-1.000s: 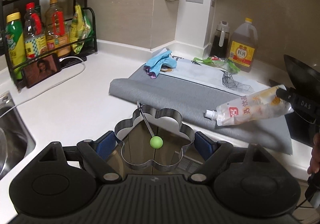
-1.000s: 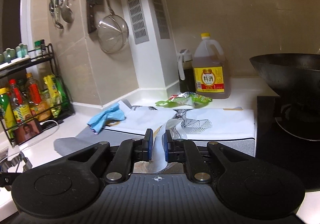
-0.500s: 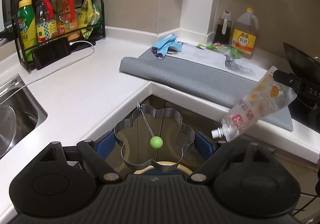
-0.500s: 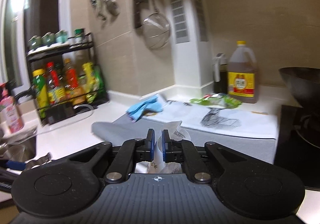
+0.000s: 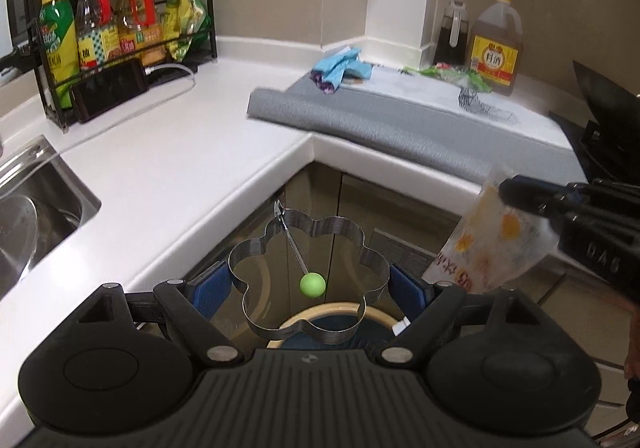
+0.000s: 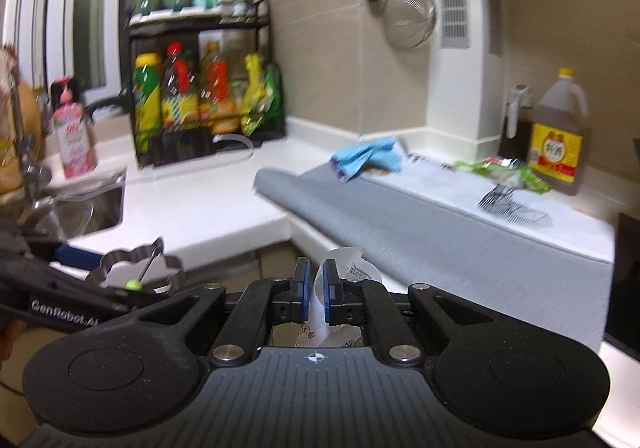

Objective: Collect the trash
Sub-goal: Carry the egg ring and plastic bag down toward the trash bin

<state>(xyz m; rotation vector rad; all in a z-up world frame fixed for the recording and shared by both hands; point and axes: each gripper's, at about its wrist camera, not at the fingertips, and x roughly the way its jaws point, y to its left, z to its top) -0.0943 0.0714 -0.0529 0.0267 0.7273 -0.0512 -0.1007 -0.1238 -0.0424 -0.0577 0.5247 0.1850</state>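
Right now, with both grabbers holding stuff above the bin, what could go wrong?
1. The right gripper pinches only one end of the pouch, and the rest hangs loose. It might slip early and miss the bin.
2. The left gripper holds the metal flower ring right over the bin, so the pouch could snag on it.
3. The two grippers are close together and may bump.

**Both tongs, loaded, held off the tabletop edge**

Left tongs (image 5: 310, 288): jaws spread wide, pads bearing on either side of a flower-shaped metal ring (image 5: 308, 276), pointing downward. Right tongs (image 6: 316, 286): jaws nearly together, pinching a spouted pouch (image 5: 494, 248) by its flat end, pouch hanging below.
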